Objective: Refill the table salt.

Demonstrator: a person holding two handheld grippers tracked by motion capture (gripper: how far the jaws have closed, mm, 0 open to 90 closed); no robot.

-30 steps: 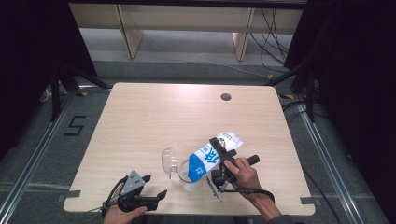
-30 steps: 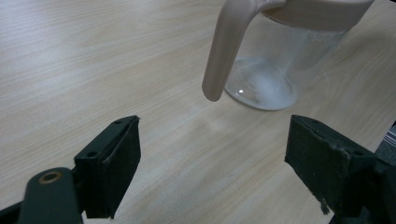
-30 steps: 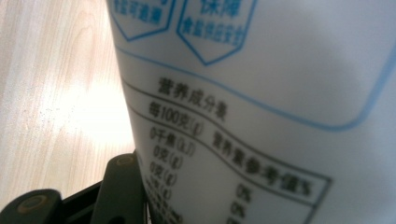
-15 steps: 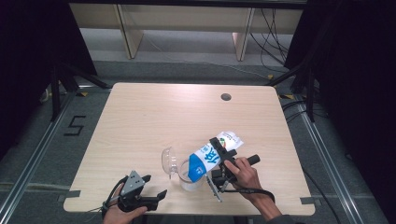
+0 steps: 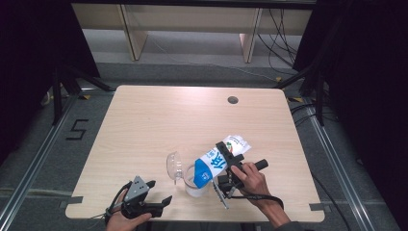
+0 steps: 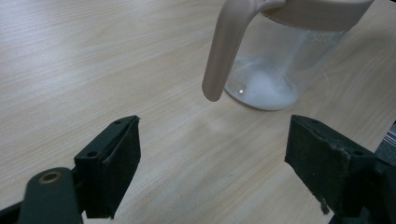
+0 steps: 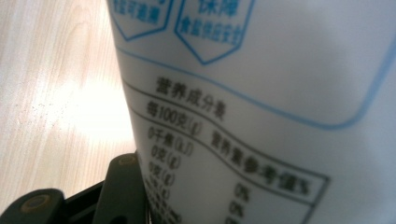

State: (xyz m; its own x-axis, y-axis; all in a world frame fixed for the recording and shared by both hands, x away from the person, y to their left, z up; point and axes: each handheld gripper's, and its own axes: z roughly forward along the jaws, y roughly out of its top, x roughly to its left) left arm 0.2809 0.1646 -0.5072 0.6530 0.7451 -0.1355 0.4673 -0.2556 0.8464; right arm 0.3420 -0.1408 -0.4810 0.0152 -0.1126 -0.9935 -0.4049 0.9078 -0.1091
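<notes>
Tabletop: tilted bag between right claw jaws.

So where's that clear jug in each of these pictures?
High view: the jug stands near the table's front edge, under the tilted bag's mouth.
Left gripper view: upper right, the jug with its beige handle hanging down.
Right gripper view: not in it.
Shared landmark: the pale wooden table.

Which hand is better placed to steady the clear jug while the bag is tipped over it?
Left. The left gripper is free, jaws open, with the clear jug's beige handle just ahead of it. The right gripper is busy holding the white-and-blue bag tilted over the jug.
</notes>
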